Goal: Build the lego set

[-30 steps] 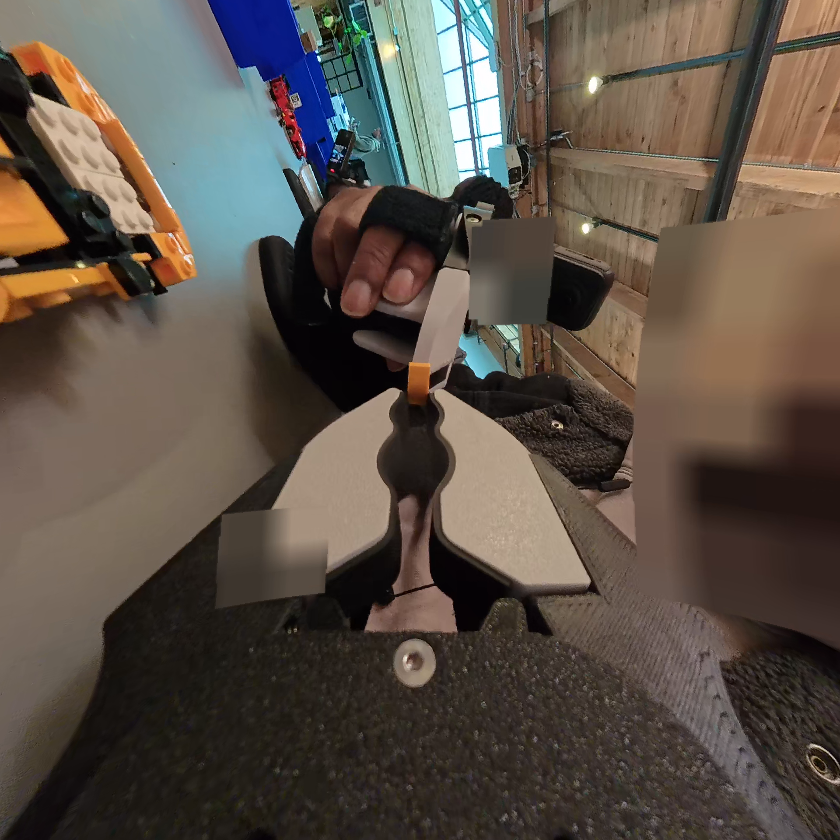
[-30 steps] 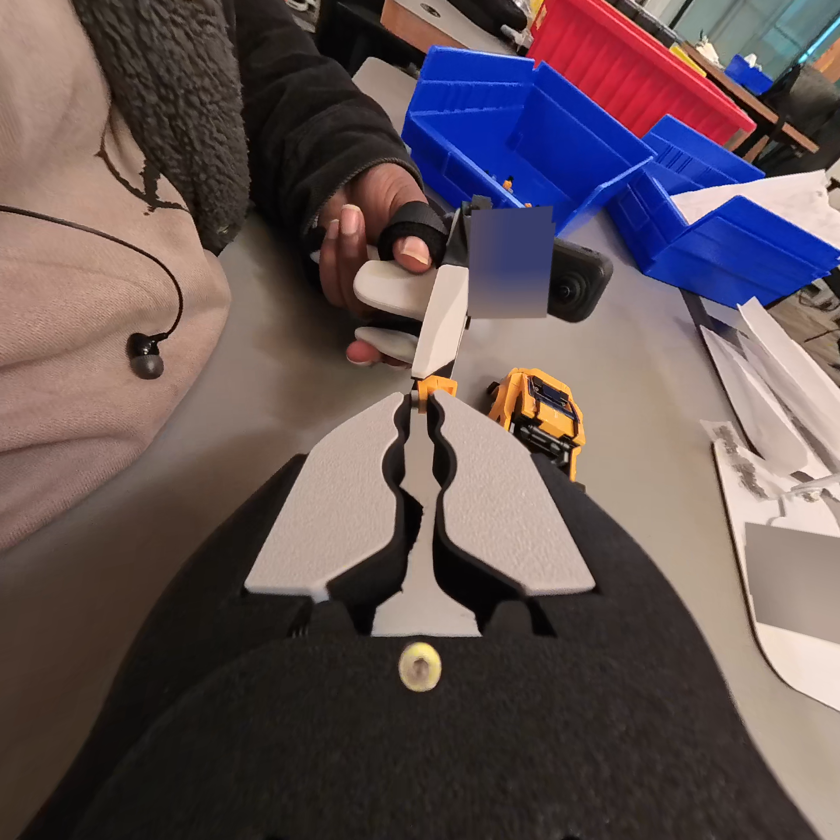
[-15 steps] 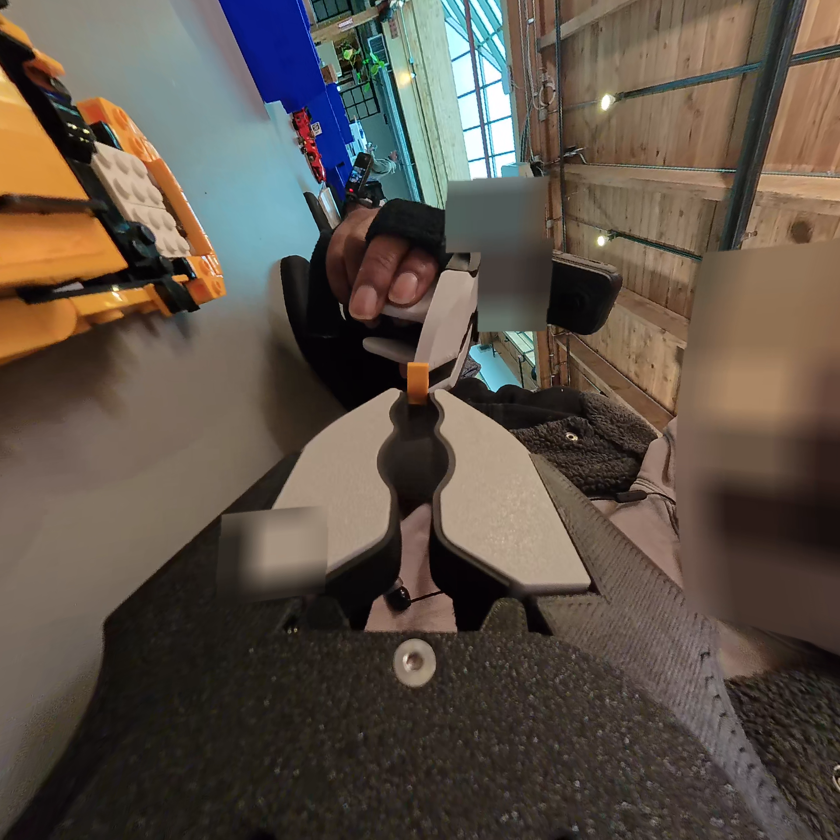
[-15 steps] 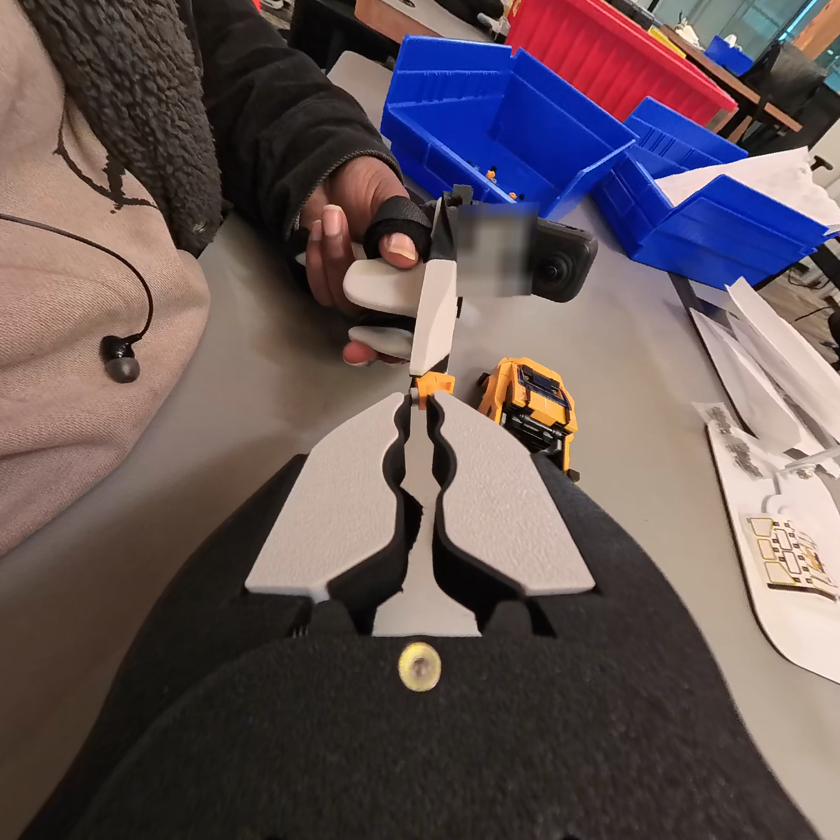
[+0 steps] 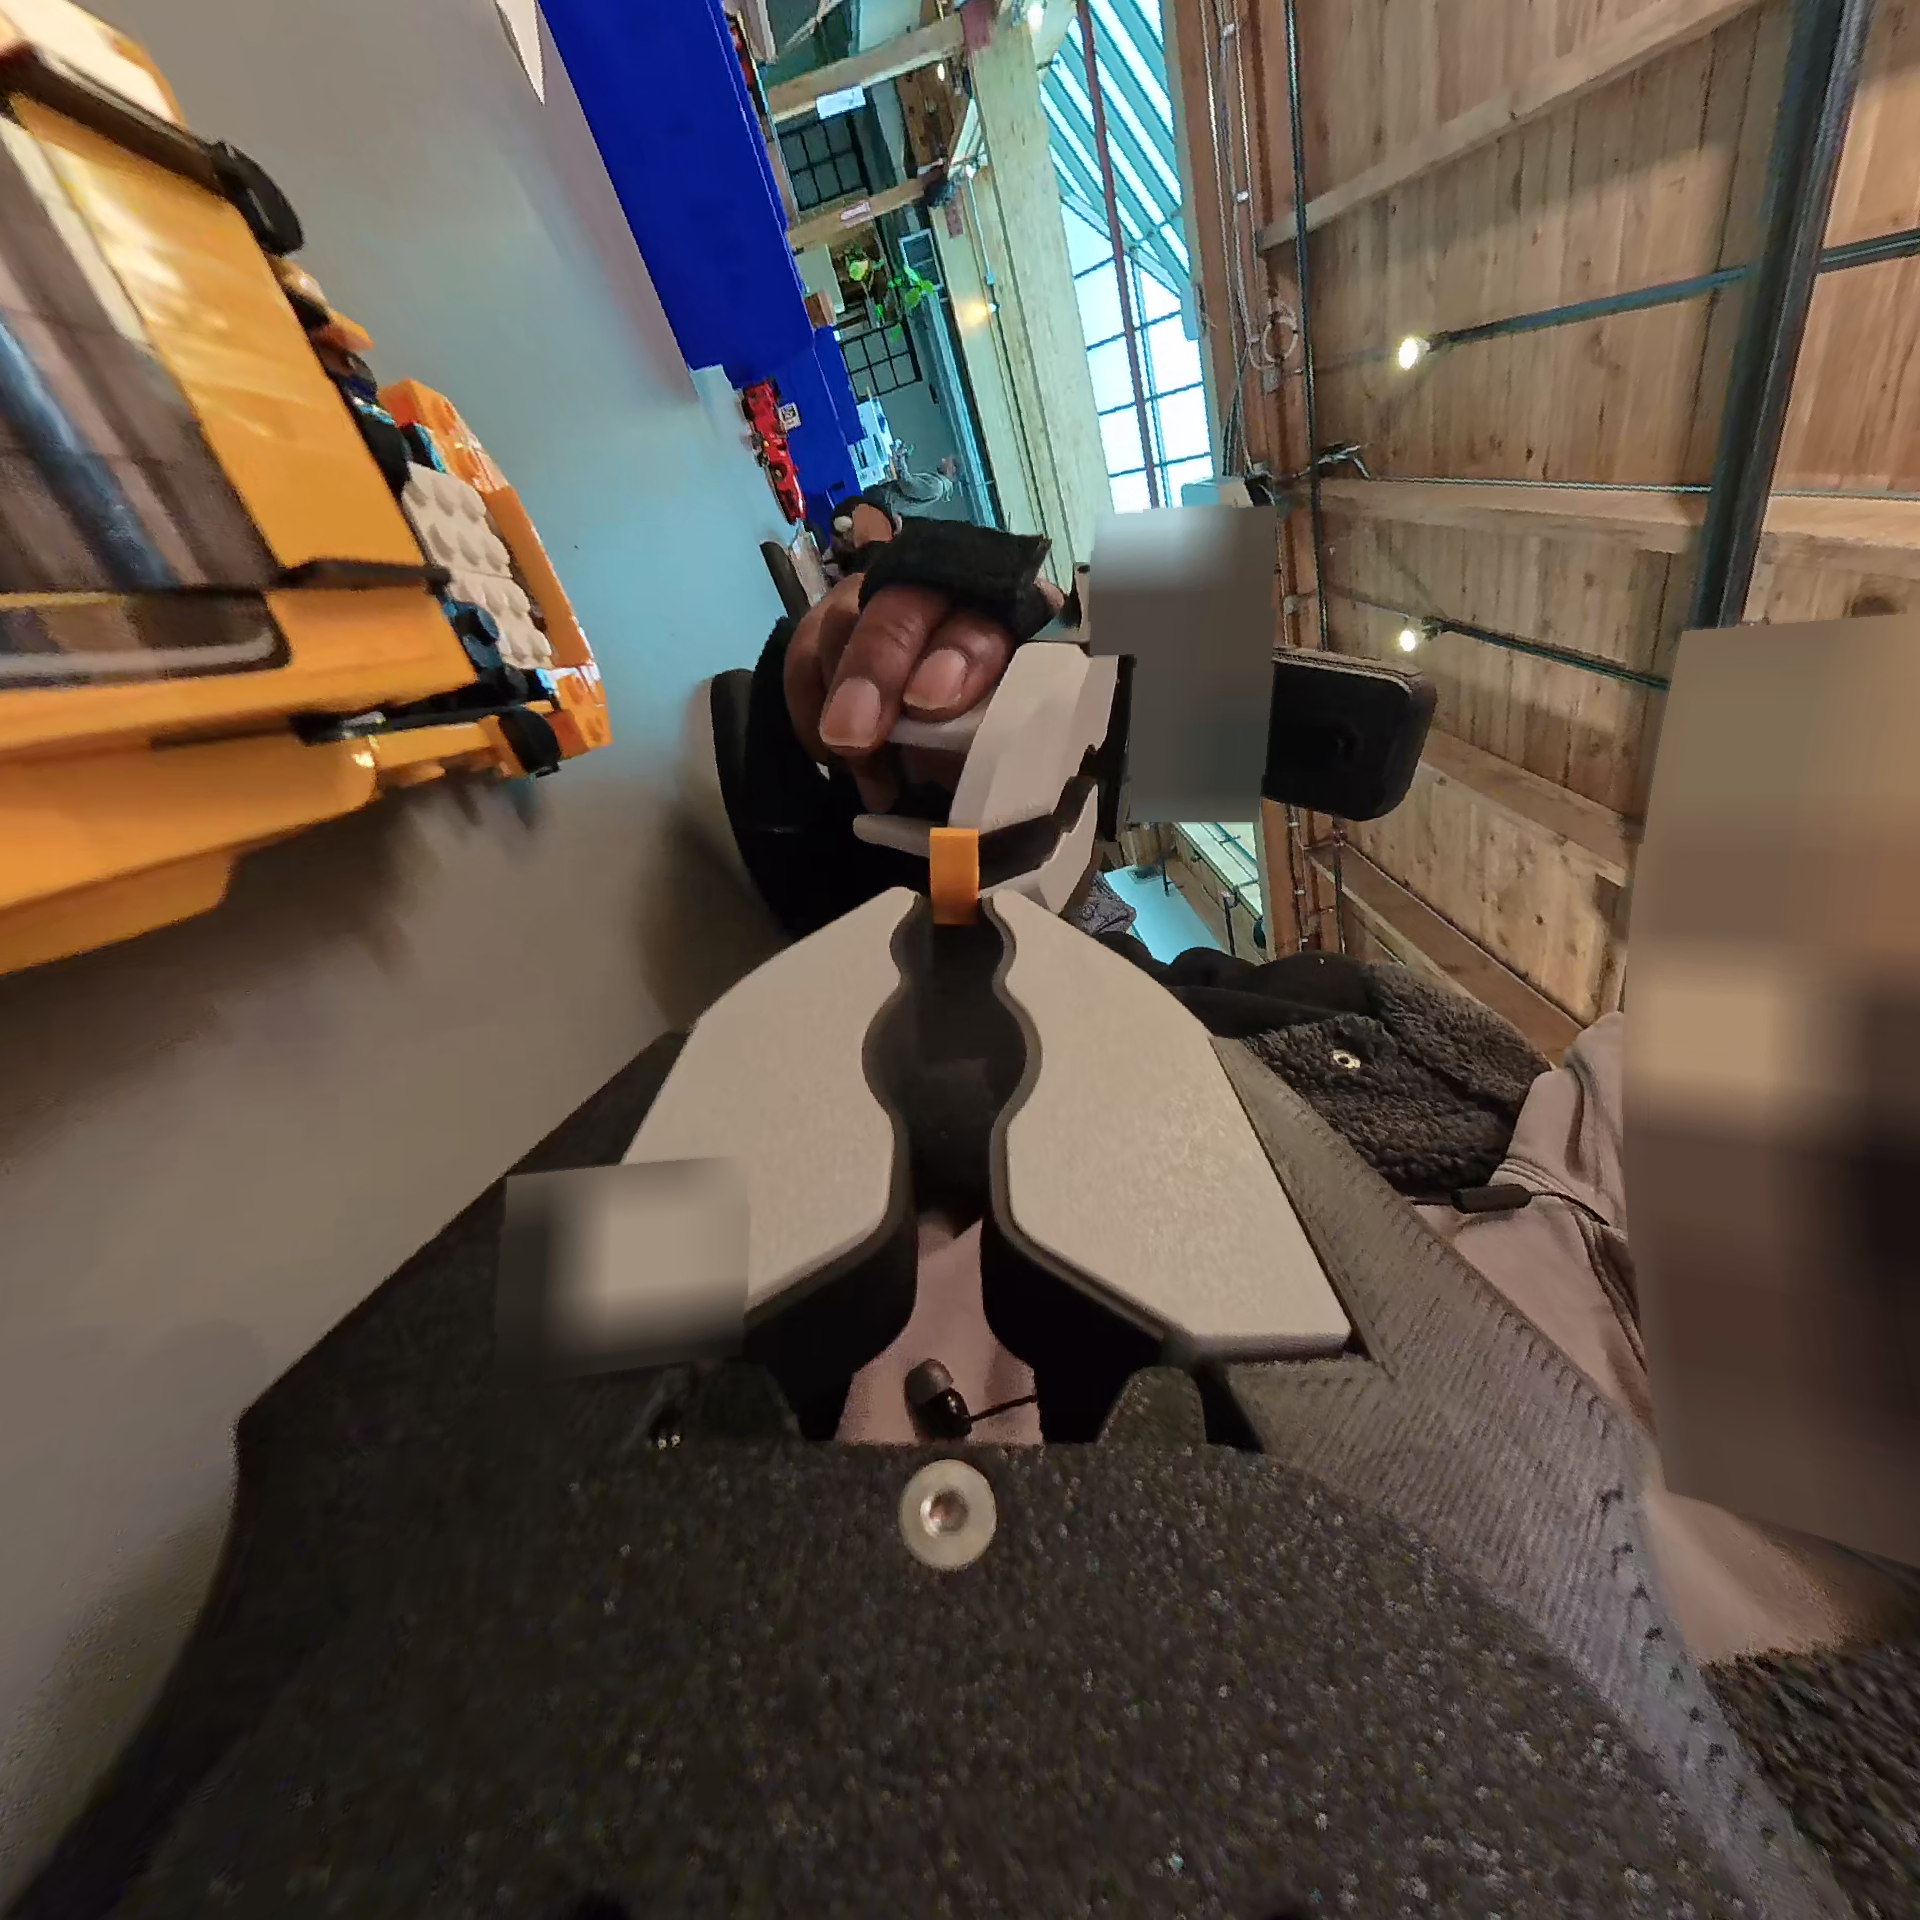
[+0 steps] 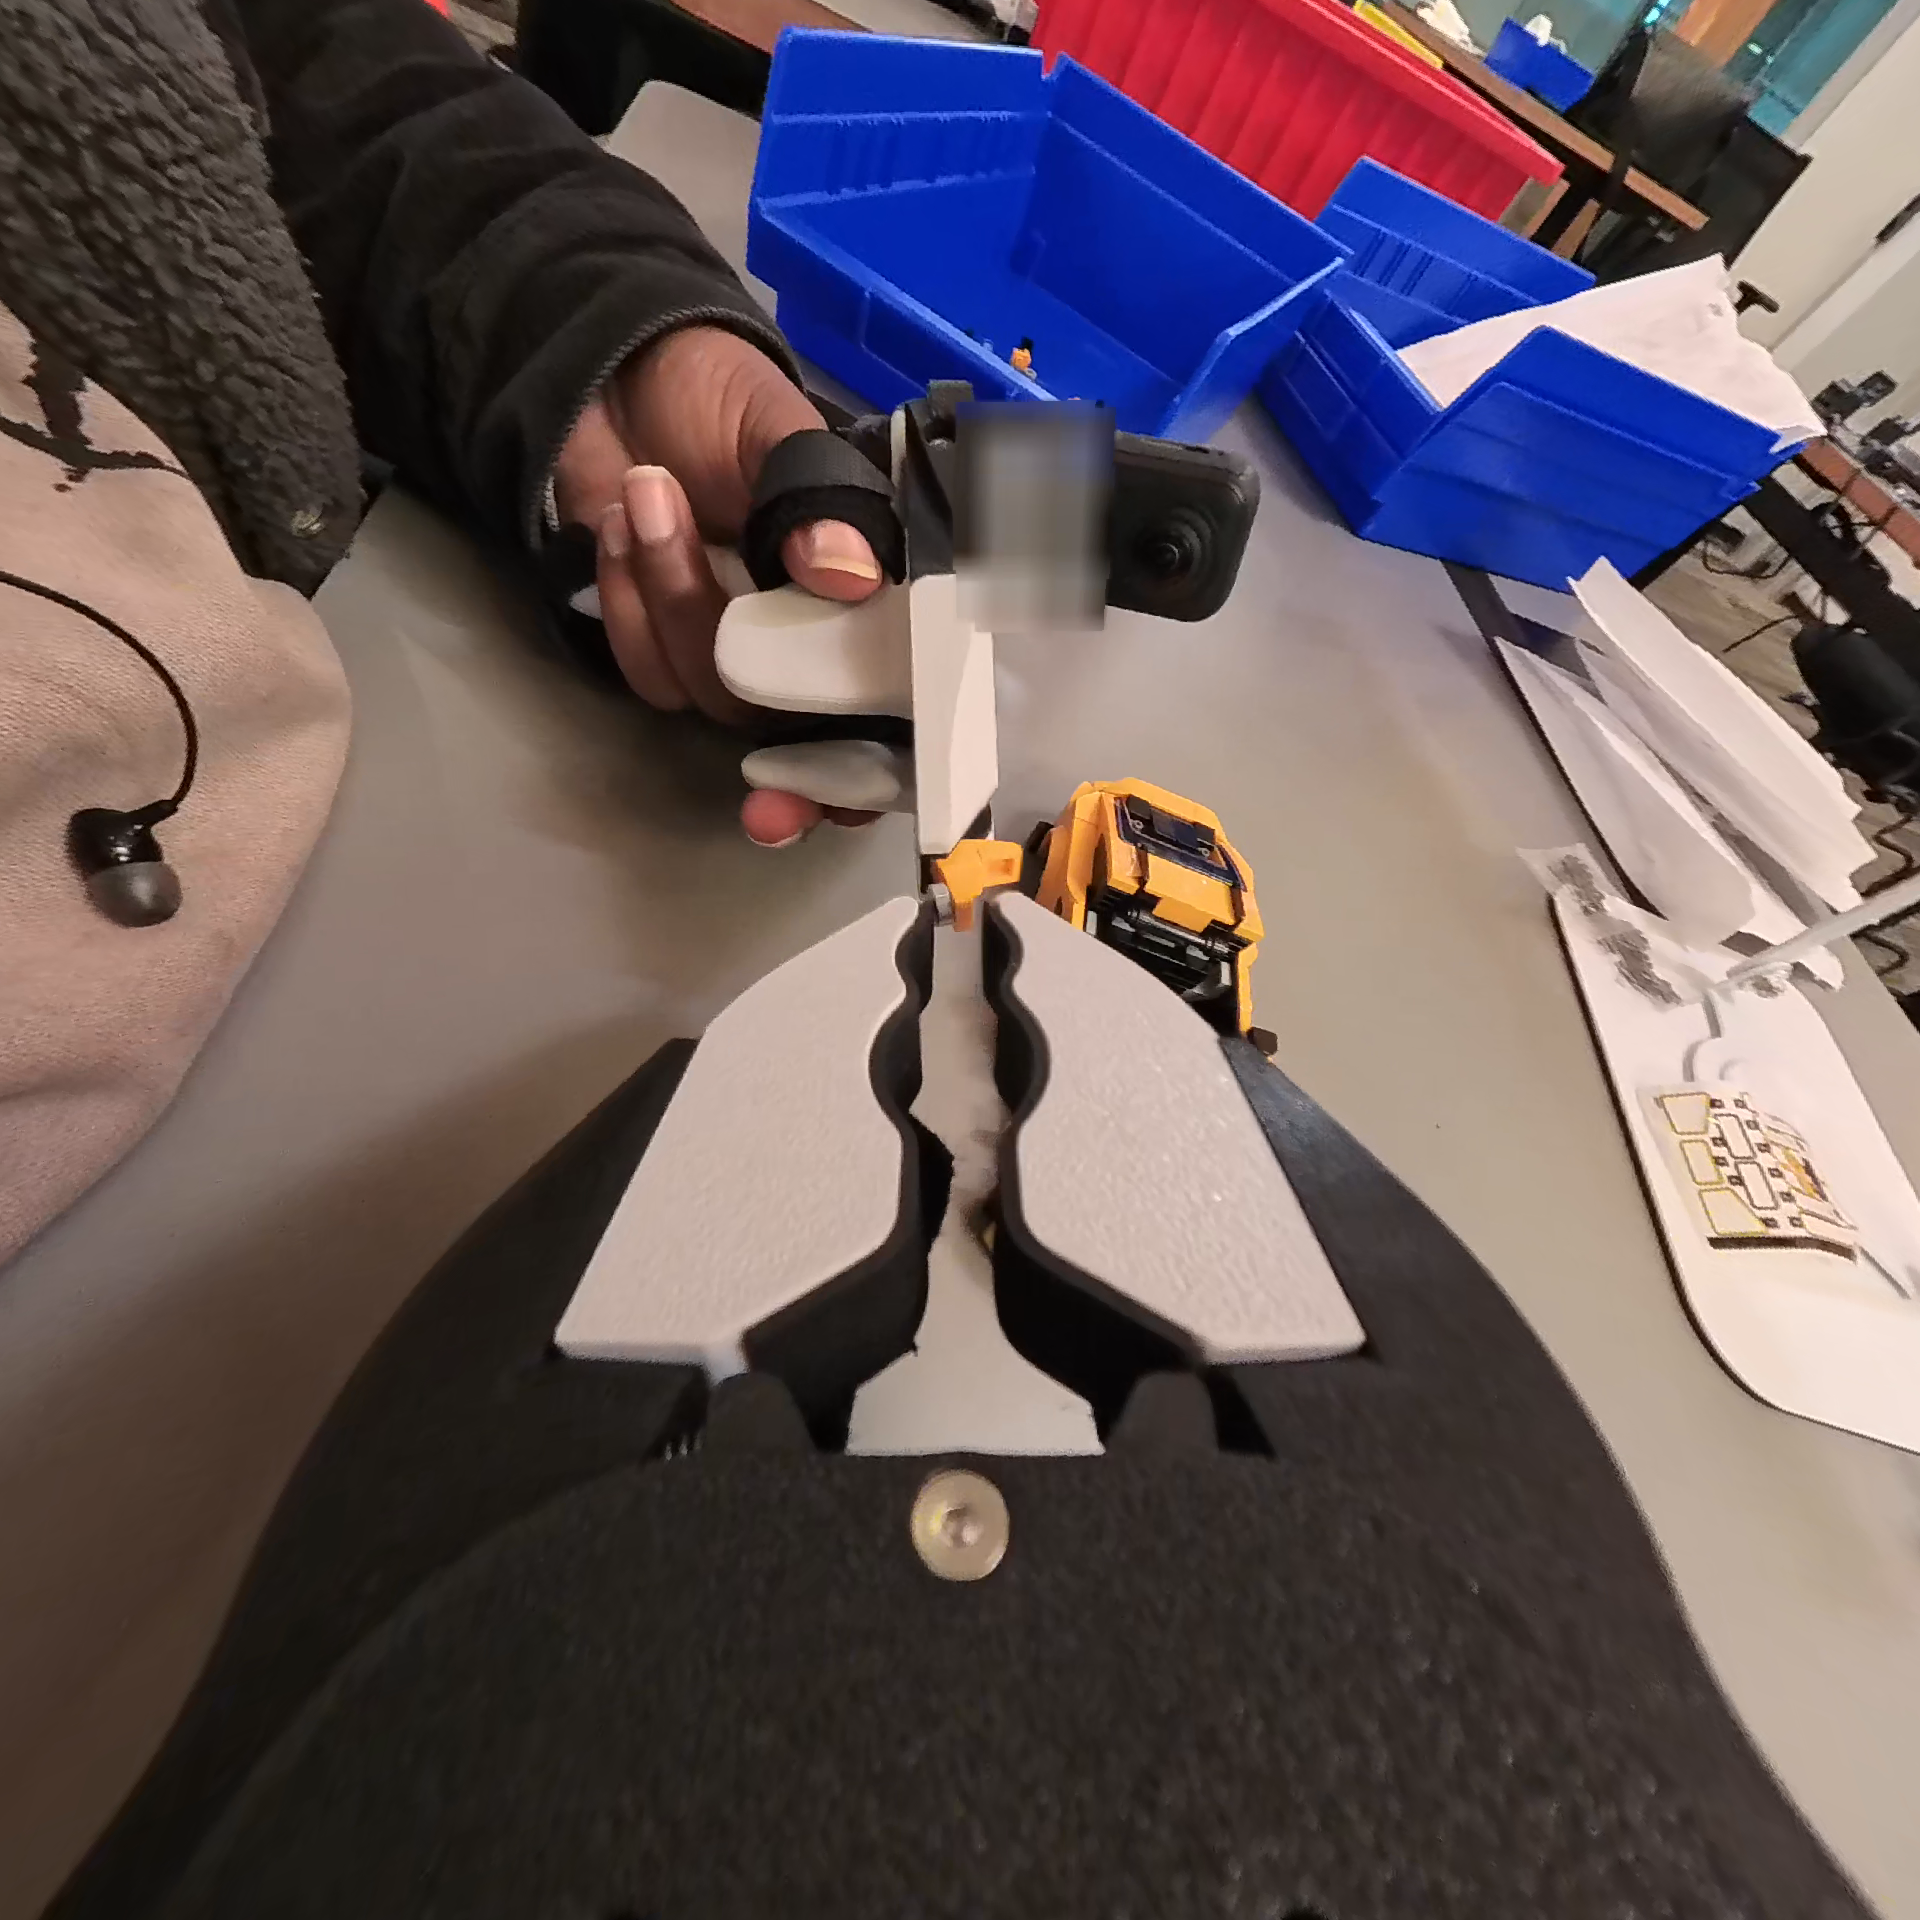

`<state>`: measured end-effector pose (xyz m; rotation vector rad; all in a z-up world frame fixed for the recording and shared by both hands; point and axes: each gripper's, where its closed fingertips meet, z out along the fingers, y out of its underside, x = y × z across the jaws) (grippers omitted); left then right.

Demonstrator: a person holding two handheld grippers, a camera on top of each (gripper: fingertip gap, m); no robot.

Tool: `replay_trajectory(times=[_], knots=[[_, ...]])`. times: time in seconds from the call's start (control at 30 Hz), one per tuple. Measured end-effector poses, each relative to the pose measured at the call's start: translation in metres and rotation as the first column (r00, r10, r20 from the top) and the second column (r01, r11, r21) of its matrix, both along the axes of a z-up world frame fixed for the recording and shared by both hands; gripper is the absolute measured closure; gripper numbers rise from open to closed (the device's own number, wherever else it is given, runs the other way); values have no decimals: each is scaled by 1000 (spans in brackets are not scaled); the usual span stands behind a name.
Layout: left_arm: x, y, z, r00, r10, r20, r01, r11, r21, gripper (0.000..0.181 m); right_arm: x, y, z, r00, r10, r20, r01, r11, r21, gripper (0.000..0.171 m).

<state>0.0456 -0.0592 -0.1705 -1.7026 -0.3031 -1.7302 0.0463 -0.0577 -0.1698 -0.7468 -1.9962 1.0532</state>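
both grippers meet tip to tip, jaws closed on one orange piece [image 6: 971, 871]: left gripper [image 5: 954, 906], right gripper [image 6: 954, 914]. yellow truck [image 6: 1153, 904] sits on the table [image 6: 1351, 831] at 3 o'clock, just beside.

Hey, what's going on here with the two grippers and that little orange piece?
A person is building a lego set with two handheld grippers. The left gripper and the right gripper meet tip to tip above the grey table, both shut on a small orange lego piece. The part-built yellow lego vehicle sits on the table just beyond, with blue bins behind.
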Motion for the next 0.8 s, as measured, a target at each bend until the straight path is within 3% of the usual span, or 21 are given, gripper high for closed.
replay_trajectory(times=[0.8], knots=[[-22,15,-4,982,191,-2,-191,982,-10,174,-20,18,-8,976,-215,39,215,977,-2,160]])
